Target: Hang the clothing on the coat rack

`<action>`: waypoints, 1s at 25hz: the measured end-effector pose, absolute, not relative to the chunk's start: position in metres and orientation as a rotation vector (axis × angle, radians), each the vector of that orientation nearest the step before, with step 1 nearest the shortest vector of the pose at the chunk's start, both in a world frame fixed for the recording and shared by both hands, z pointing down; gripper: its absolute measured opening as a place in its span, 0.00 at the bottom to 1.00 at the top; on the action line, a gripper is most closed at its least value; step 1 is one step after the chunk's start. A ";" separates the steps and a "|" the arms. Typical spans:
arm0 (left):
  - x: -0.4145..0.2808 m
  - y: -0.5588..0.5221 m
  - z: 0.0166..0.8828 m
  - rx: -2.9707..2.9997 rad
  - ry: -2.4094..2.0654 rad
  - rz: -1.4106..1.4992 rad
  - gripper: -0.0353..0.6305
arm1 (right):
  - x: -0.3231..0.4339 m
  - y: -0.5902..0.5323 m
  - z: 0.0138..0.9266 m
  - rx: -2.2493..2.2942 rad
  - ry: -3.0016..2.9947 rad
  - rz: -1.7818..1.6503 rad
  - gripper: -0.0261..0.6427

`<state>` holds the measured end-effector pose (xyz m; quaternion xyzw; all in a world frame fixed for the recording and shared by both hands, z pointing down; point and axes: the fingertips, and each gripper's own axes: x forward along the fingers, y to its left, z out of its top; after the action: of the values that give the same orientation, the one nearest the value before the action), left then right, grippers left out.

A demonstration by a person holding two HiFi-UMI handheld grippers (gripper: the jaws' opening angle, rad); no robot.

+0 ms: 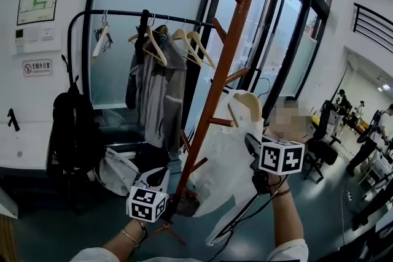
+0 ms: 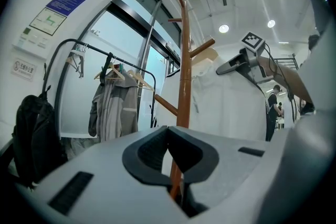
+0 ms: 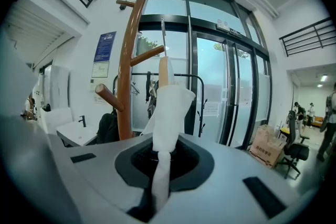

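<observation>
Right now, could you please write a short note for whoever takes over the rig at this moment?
Left gripper: looks shut on the pole of the coat rack, low down.
Right gripper: shut on the white garment, which sits on a wooden hanger held up beside the rack.
Done: garment is on its hanger, up at the rack.
Left: I cannot tell whether the hanger has caught on the rack; seat it, then let go.
</observation>
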<state>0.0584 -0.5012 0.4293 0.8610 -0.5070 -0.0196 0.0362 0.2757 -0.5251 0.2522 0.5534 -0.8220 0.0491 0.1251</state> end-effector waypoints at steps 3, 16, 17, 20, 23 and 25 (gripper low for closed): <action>0.059 -0.498 0.428 2.648 -1.556 -0.062 0.07 | 0.273 -0.525 0.245 1.604 -2.392 0.123 0.10; 0.049 -0.490 0.420 2.638 -1.599 -0.075 0.07 | 0.260 -0.536 0.229 1.547 -2.372 0.080 0.10; 0.047 -0.489 0.421 2.633 -1.604 -0.073 0.07 | 0.258 -0.538 0.229 1.540 -2.371 0.079 0.10; 0.042 -0.489 0.424 2.617 -1.619 -0.069 0.07 | 0.254 -0.542 0.230 1.521 -2.372 0.075 0.10; 0.035 -0.491 0.428 2.600 -1.636 -0.069 0.07 | 0.250 -0.548 0.233 1.508 -2.376 0.079 0.10; 0.031 -0.492 0.429 2.588 -1.646 -0.068 0.06 | 0.248 -0.552 0.234 1.501 -2.379 0.083 0.10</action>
<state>0.0311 -0.4921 0.4294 0.8430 -0.5362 -0.0221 0.0366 0.2481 -0.5517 0.2336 0.5262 -0.8341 0.0290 0.1630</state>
